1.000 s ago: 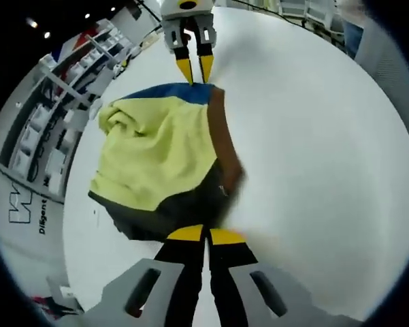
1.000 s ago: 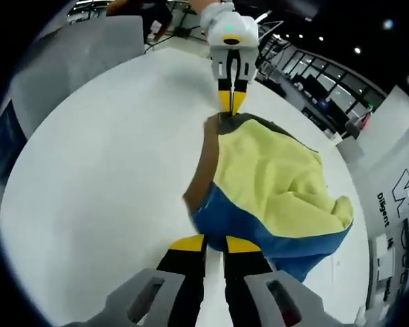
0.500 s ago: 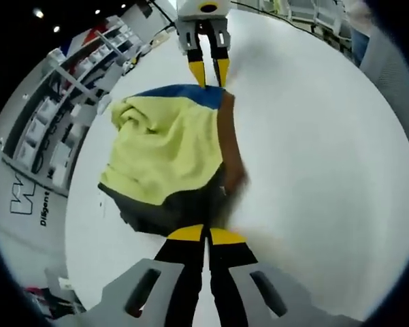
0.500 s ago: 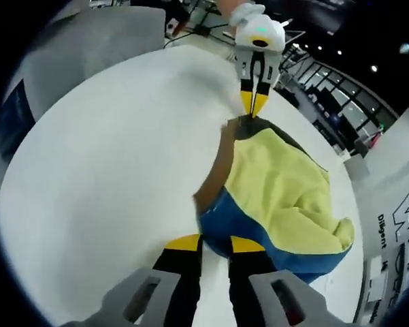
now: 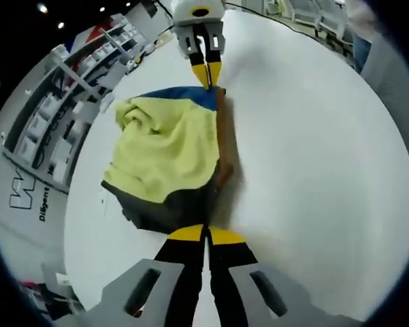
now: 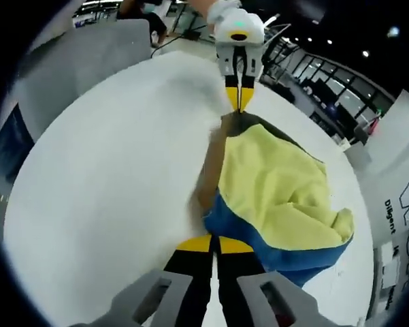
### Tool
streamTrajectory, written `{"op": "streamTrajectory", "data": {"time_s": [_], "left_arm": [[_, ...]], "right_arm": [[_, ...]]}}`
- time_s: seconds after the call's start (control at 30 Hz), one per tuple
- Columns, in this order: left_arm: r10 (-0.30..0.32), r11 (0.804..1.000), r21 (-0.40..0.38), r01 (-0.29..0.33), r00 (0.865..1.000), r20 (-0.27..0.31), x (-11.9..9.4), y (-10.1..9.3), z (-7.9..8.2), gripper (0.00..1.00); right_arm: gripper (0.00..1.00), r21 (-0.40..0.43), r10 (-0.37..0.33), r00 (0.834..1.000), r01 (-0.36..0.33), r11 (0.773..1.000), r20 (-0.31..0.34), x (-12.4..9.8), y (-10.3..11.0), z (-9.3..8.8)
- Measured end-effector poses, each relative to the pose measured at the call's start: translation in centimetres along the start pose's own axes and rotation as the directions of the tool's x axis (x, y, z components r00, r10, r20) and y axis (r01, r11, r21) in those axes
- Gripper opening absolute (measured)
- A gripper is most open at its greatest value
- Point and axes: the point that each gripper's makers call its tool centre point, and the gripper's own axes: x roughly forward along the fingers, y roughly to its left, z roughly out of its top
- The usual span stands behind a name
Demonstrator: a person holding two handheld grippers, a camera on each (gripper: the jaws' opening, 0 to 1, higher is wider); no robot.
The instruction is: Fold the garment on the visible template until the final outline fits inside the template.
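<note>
In the left gripper view the left gripper [image 5: 205, 236] has its yellow-tipped jaws pressed together on the dark near edge of the garment [image 5: 165, 158], and in the right gripper view the right gripper [image 6: 214, 244] is likewise clamped on the blue edge of the same garment [image 6: 275, 191]. The garment lies on the white table [image 5: 313, 150] stretched between the two grippers, its long brown folded edge running straight from one to the other, with the yellow bulk bunched to one side of that line. The template is not discernible anywhere around the garment, and whatever cloth lies inside each pair of jaws is hidden.
</note>
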Motion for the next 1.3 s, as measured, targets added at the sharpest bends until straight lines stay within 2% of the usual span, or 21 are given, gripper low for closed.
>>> {"op": "streamTrajectory", "data": {"time_s": [0.07,0.13,0.2,0.23,0.3,0.37,0.43,0.47,0.6,0.63,0.73,0.8,0.83,0.93,0.97,1.07,1.13,1.2,1.23,1.3], "left_arm": [[-0.009,1.0,-0.015,0.009,1.0,0.012,-0.5,-0.1,0.5,0.0],[-0.019,0.999,-0.033,0.02,0.999,0.027,-1.1,-0.3,1.1,0.0],[-0.039,0.998,-0.054,0.042,0.998,0.049,-1.8,-0.7,1.7,0.0],[-0.043,0.997,-0.061,0.047,0.997,0.057,-2.2,-0.9,2.0,0.0],[-0.056,0.995,-0.073,0.061,0.996,0.07,-2.8,-1.3,2.3,0.0],[-0.081,0.99,-0.108,0.091,0.992,0.095,-3.8,-2.0,3.1,0.0],[-0.11,0.983,-0.135,0.126,0.987,0.117,-4.7,-3.0,3.6,0.0],[-0.108,0.984,-0.129,0.123,0.987,0.119,-5.1,-3.1,3.7,0.0],[-0.151,0.969,-0.172,0.178,0.976,0.16,-7.2,-4.8,4.9,0.0],[-0.161,0.966,-0.177,0.19,0.973,0.165,-7.6,-5.2,5.1,0.0],[-0.209,0.947,-0.203,0.249,0.957,0.199,-9.1,-7.0,6.0,0.0],[-0.254,0.927,-0.222,0.302,0.942,0.219,-10.2,-8.3,6.5,0.0],[-0.289,0.917,-0.217,0.336,0.931,0.221,-10.9,-9.2,6.9,0.0],[-0.334,0.893,-0.221,0.392,0.907,0.256,-12.4,-10.2,8.2,0.0],[-0.336,0.893,-0.219,0.394,0.906,0.258,-12.7,-10.1,8.5,0.0],[-0.344,0.877,-0.24,0.416,0.893,0.291,-14.0,-9.6,9.6,0.0],[-0.334,0.876,-0.248,0.415,0.89,0.31,-14.5,-8.7,10.1,0.0],[-0.296,0.881,-0.266,0.392,0.894,0.337,-14.8,-7.1,10.6,0.0],[-0.262,0.891,-0.272,0.363,0.902,0.343,-14.7,-6.0,10.6,0.0],[-0.235,0.894,-0.287,0.344,0.905,0.355,-14.8,-4.7,10.8,0.0]], "right_arm": [[0.0,0.008,-0.001,1.0,0.001,1.0,0.008,-1.0,-0.2,0.2],[0.0,0.084,0.019,0.999,-0.024,0.996,0.05,-2.0,0.2,1.0],[0.0,0.076,0.024,0.998,-0.028,0.997,0.052,-3.3,0.2,1.5],[0.0,0.103,0.044,0.997,-0.051,0.993,0.07,-3.6,0.6,1.8],[0.0,0.102,0.065,0.995,-0.073,0.992,0.078,-4.6,1.1,2.3],[0.0,0.149,0.118,0.986,-0.135,0.98,0.119,-5.5,2.3,3.3],[0.0,0.149,0.15,0.98,-0.168,0.974,0.128,-6.5,3.3,4.0],[0.0,0.163,0.177,0.973,-0.2,0.966,0.146,-6.9,4.0,4.6],[0.0,0.17,0.22,0.961,-0.249,0.954,0.17,-8.5,5.8,6.1],[0.0,0.181,0.242,0.952,-0.275,0.944,0.186,-9.1,6.5,6.7],[0.0,0.192,0.281,0.937,-0.321,0.928,0.209,-10.2,8.0,7.7],[0.0,0.215,0.309,0.921,-0.36,0.908,0.237,-11.1,9.0,8.6],[0.0,0.234,0.34,0.902,-0.402,0.885,0.264,-11.8,9.9,9.3],[0.0,0.25,0.37,0.882,-0.444,0.86,0.292,-13.0,10.9,10.1],[0.0,0.254,0.379,0.875,-0.457,0.853,0.301,-13.4,11.1,10.4],[0.0,0.285,0.408,0.835,-0.52,0.805,0.369,-15.0,11.6,11.8],[0.0,0.311,0.382,0.832,-0.516,0.798,0.402,-15.6,10.7,12.1],[0.0,0.321,0.354,0.835,-0.502,0.803,0.42,-16.1,9.3,12.1],[0.0,0.337,0.327,0.84,-0.488,0.805,0.433,-16.2,8.5,12.2],[0.0,0.355,0.262,0.855,-0.439,0.825,0.448,-16.3,6.4,12.2]]}}
